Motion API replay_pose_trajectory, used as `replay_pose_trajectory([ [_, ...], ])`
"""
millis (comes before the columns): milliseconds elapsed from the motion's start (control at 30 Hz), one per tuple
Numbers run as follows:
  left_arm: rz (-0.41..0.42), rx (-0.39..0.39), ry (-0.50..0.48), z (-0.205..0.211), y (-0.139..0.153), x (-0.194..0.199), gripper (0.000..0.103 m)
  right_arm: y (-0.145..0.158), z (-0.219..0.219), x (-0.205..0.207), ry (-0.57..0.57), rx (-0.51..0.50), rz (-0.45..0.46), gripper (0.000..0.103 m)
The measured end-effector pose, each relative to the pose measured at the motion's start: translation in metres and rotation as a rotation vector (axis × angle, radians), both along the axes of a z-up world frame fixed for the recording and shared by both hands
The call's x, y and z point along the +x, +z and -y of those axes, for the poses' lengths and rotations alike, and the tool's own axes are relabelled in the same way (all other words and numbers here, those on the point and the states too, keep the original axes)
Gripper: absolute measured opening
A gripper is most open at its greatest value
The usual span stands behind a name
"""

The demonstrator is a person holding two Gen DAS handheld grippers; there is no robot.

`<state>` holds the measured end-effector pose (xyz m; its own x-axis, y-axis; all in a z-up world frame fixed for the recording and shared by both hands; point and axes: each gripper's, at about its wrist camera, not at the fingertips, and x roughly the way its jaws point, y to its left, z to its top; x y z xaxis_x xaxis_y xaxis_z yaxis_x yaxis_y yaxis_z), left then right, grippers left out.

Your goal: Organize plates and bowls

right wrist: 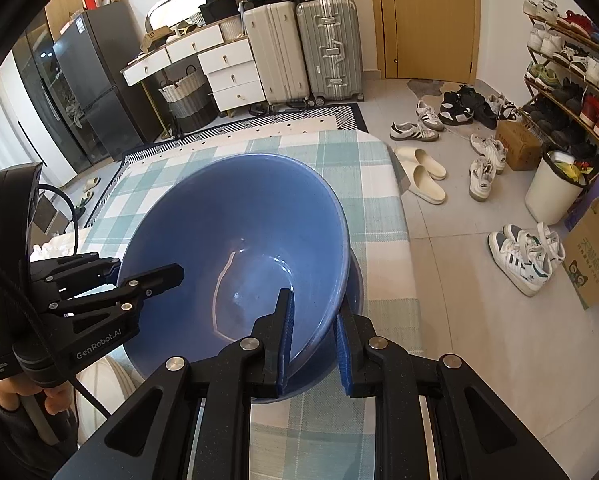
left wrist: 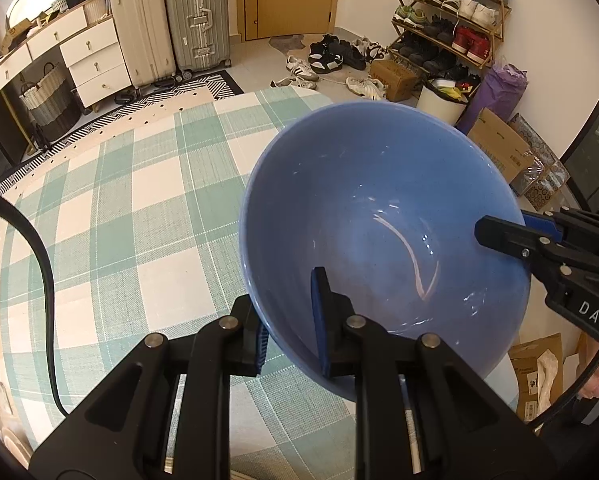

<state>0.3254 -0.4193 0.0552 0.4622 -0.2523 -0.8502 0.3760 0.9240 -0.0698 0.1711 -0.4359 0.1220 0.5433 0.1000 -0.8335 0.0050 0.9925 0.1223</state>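
Both grippers are clamped on the rim of the blue bowl [left wrist: 379, 216]: the left gripper [left wrist: 291, 328] at its near-left edge, the right gripper [right wrist: 313, 340] at its near-right edge. The bowl hangs tilted over the checked counter [left wrist: 139, 200], seemingly above a second blue bowl [right wrist: 353, 292] beneath it. To nest it well, level it, centre it, and lower both sides evenly. It is glossy, deep and empty.

Your counter [right wrist: 383, 216] | green-and-white checked cloth [left wrist: 147, 216] covers it | second blue bowl [right wrist: 353, 292] sits on the cloth
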Motion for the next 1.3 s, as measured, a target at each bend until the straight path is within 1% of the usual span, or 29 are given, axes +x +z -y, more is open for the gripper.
replay_pose_trajectory([
  [200,-0.013,0.015,-0.008,0.0,-0.013,0.005,0.016,-0.011,0.0,0.004,-0.001,-0.007,-0.015,0.019],
  [467,-0.011,0.038,-0.022,0.0,-0.019,0.009,0.017,-0.022,0.004,0.004,0.0,-0.001,-0.029,0.019],
  [600,-0.012,0.052,-0.023,0.001,-0.02,0.009,0.02,-0.021,0.007,0.003,-0.009,0.004,-0.029,0.019],
  [667,-0.01,0.059,-0.026,0.001,-0.02,0.007,0.026,-0.021,0.009,0.002,-0.015,0.008,-0.029,0.02],
  [733,-0.002,0.055,-0.027,0.0,-0.019,0.006,0.04,-0.021,0.011,-0.001,-0.02,0.009,-0.026,0.021],
  [800,0.009,0.044,-0.023,-0.002,-0.015,0.005,0.047,-0.02,0.013,-0.003,-0.029,0.006,-0.025,0.025],
  [867,0.02,0.043,-0.026,-0.003,-0.011,0.003,0.052,-0.019,0.014,-0.005,-0.026,0.017,-0.019,0.026],
  [933,0.029,0.037,-0.029,-0.006,-0.008,0.003,0.063,-0.016,0.014,-0.007,-0.029,0.024,-0.009,0.034],
  [967,0.032,0.033,-0.03,-0.006,-0.006,0.0,0.066,-0.014,0.014,-0.009,-0.028,0.029,-0.001,0.045],
  [1000,0.034,0.025,-0.03,-0.008,-0.005,0.0,0.07,-0.012,0.014,-0.011,-0.026,0.039,0.01,0.052],
  [1067,0.031,0.02,-0.037,-0.011,-0.004,-0.001,0.072,-0.008,0.013,-0.014,-0.022,0.049,0.02,0.055],
  [1133,0.026,0.017,-0.044,-0.013,-0.004,-0.002,0.074,-0.005,0.011,-0.017,-0.02,0.053,0.032,0.064],
  [1167,0.026,0.018,-0.044,-0.013,-0.004,-0.003,0.074,-0.004,0.01,-0.018,-0.017,0.055,0.038,0.073],
  [1200,0.027,0.016,-0.047,-0.014,-0.004,-0.003,0.075,-0.003,0.009,-0.02,-0.013,0.057,0.045,0.078],
  [1300,0.031,0.021,-0.062,-0.015,-0.004,-0.004,0.077,-0.001,0.007,-0.024,-0.002,0.082,0.06,0.087],
])
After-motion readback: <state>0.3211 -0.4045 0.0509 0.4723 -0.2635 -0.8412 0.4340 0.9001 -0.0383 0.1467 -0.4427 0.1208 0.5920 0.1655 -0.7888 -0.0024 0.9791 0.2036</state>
